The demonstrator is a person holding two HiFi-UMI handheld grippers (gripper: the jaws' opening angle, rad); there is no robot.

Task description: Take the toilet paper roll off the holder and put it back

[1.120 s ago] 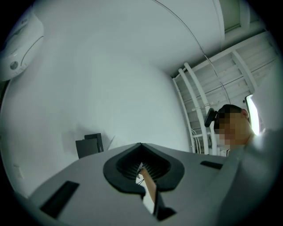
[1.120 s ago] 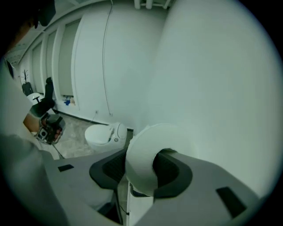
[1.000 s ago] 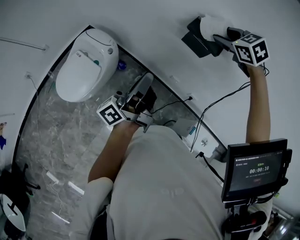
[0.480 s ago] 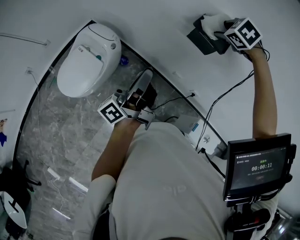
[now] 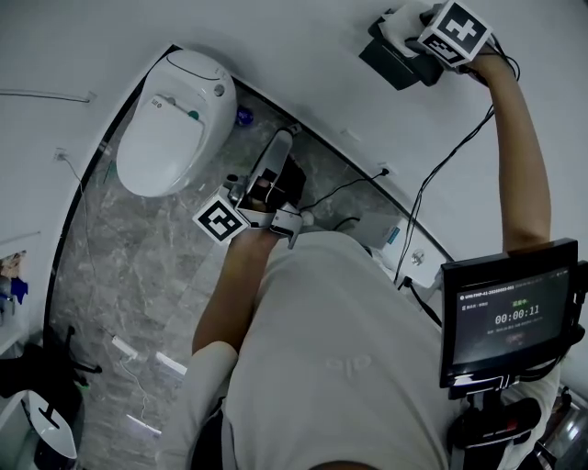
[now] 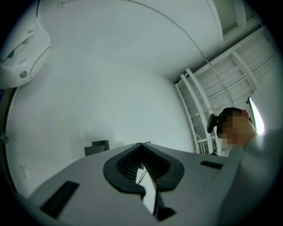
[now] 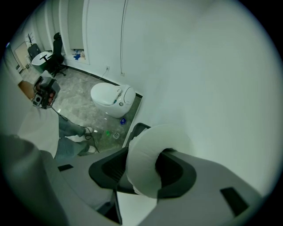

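My right gripper is shut on the white toilet paper roll, which sits squeezed between its dark pads. In the head view that gripper is raised to the wall at the top right, and the roll sits right at the black wall holder. The holder's dark edge shows just behind the roll in the right gripper view. My left gripper hangs lower, in front of the person's chest, jaws shut with nothing in them. The holder appears small and far off in its view.
A white toilet stands on the grey marble floor at the left. Cables run down the wall to sockets near the floor. A monitor on a stand is at the person's right. An office chair is far off.
The right gripper has carried the roll up and closer to the holder, and its view has tipped down towards the floor and toilet. The left gripper has barely shifted.
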